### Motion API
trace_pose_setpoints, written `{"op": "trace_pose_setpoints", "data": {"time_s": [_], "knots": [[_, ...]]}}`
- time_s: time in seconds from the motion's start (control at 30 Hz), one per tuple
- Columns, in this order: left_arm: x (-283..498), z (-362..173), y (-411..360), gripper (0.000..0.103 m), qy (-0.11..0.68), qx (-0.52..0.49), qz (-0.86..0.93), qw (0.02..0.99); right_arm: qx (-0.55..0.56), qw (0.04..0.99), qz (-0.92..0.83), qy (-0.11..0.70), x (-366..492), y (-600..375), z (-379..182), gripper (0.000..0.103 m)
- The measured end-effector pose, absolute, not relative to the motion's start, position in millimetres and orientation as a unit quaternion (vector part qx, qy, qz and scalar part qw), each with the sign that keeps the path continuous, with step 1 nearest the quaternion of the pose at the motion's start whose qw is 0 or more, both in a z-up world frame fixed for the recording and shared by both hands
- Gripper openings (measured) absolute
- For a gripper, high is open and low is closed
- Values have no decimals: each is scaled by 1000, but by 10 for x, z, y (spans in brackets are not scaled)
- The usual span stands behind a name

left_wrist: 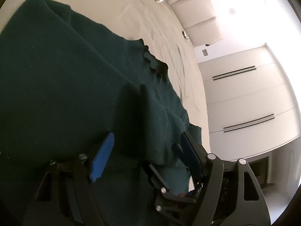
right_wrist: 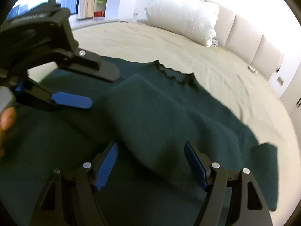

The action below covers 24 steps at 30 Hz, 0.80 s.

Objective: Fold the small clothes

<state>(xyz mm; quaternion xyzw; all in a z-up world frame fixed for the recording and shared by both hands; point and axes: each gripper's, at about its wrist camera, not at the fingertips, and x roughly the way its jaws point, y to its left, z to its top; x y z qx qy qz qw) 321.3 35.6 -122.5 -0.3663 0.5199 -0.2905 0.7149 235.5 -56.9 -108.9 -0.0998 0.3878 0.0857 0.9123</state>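
A dark green knit sweater (right_wrist: 160, 113) lies spread on a beige bed, its ruffled neckline (right_wrist: 175, 74) toward the pillow. A sleeve is folded across the body. My right gripper (right_wrist: 150, 150) is open just above the sweater's middle, nothing between its blue pads. My left gripper (left_wrist: 146, 141) is open close over the sweater (left_wrist: 65, 75), with a fold of the fabric bunched against its right finger. It also shows in the right wrist view (right_wrist: 105, 90) at the left, open above the sweater.
The beige bed sheet (right_wrist: 169, 43) stretches beyond the sweater. A large white pillow (right_wrist: 184, 17) and a padded headboard (right_wrist: 244, 35) stand at the far end. White wardrobe doors (left_wrist: 244, 98) stand beside the bed.
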Motion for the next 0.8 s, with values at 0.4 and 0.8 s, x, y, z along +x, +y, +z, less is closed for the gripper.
{"op": "trace_pose_setpoints", "data": {"time_s": [0.4, 0.8], "knots": [[3332, -1148, -26, 78, 552, -295, -285, 726, 216, 906, 96, 351, 1837, -1498, -959, 76], [3311, -1087, 166, 7, 541, -255, -250, 762, 463, 848, 31, 256, 948, -2742, -1091, 80]]}}
